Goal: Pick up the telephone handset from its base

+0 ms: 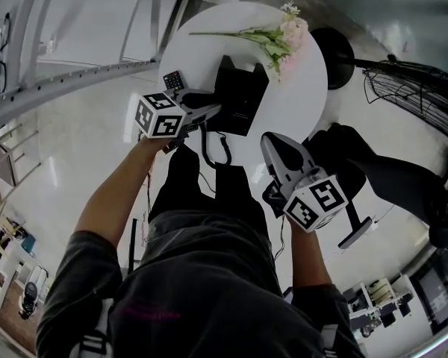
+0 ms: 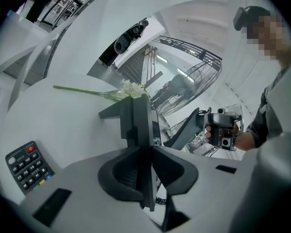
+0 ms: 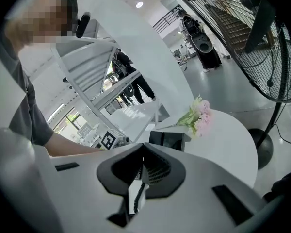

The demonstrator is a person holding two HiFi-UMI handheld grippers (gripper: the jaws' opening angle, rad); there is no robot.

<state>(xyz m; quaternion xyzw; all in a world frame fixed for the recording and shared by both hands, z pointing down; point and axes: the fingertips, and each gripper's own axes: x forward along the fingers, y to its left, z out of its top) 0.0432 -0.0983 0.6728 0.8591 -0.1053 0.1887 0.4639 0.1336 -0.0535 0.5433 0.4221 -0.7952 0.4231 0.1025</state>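
1. The round white table [image 1: 302, 107] carries a spray of pale pink flowers [image 1: 282, 39] along its far side. A black telephone base [image 1: 243, 95] stands near the middle, and a small button keypad [image 1: 173, 80] lies by the left rim.
2. A black wire fan guard [image 1: 411, 95] stands off to the right, well apart from the table. The fan's round dark foot [image 1: 334, 49] sits just beside the table's edge.
3. From where I sit, nothing stands between either tool and the phone. The coiled cord [image 1: 218, 149] hangs off the near rim, down in front of the person's dark trousers.
4. The telephone handset [image 1: 196, 100] is at the left flank of the base. I cannot tell whether it is clear of the cradle.
5. In the left gripper view, the left gripper [image 1: 209, 110] has come in from the left. Its jaws are partly closed and pinch the handset, which shows as a thin dark slab standing edge-on between the pads.
6. The right gripper [image 1: 270, 144] hangs off the near right rim, apart from the phone. In its own view the jaw tips are pressed together with nothing held, and the base and flowers lie beyond them.
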